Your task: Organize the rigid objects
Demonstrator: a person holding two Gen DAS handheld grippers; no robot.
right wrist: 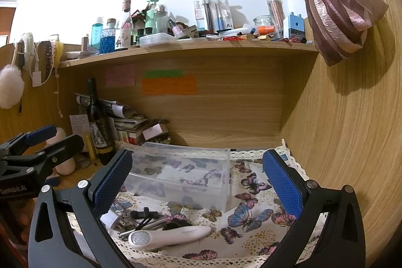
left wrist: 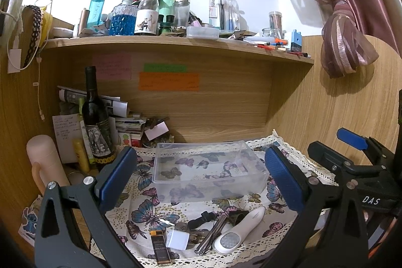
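both claws stand wide and hold nothing: left claw (left wrist: 201, 182), right claw (right wrist: 198, 182). the clear box (left wrist: 208, 167) sits empty at centre frame on the butterfly cloth (left wrist: 150, 215). the white handheld device (left wrist: 238, 230), keys (left wrist: 198, 235), white plug (left wrist: 177, 239) and lighter (left wrist: 159, 248) lie piled at lower centre, touching. risk: lifting one piece may drag its neighbours; the cloth could bunch and shift the box.
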